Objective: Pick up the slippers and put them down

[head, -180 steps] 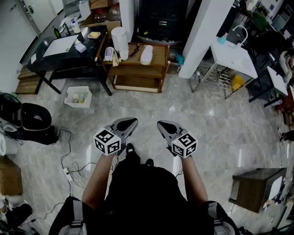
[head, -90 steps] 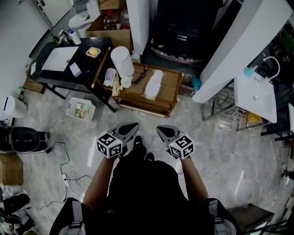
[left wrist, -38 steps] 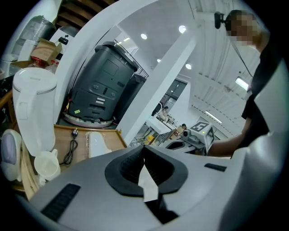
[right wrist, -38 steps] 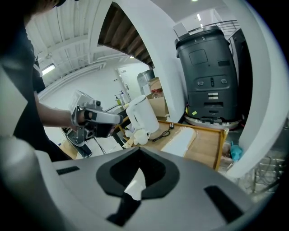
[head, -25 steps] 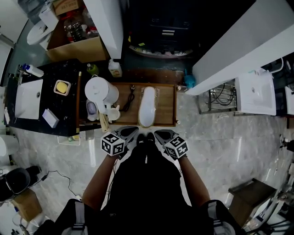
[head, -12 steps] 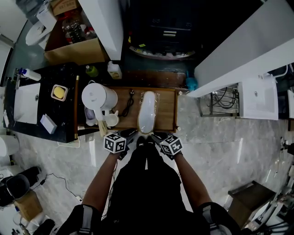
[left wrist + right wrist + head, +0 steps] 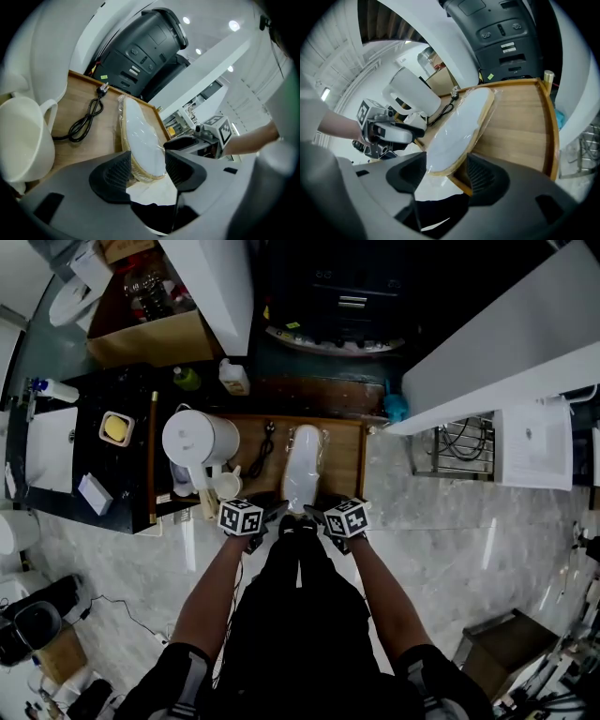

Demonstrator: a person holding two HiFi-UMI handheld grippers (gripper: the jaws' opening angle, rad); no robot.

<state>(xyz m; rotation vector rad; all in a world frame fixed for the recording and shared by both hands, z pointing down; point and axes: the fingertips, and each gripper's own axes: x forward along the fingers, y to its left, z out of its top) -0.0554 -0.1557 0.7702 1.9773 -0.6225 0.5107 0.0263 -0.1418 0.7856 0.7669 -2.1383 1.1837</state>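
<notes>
Left tool [image 7: 272,514] and right tool [image 7: 314,514] have dropped to the counter's [image 7: 342,460] near edge since a second ago, and their jaws are opening wide. Each straddles the near end of the wrapped slippers [image 7: 302,470], gripping nothing. The slippers lie mid-counter. I see bare wood to the right rim, and a cable [image 7: 260,451] crowds the left.

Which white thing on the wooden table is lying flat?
The plastic-wrapped slippers, stretched out mid-table. The jug and cup stand upright at the left end.
</notes>
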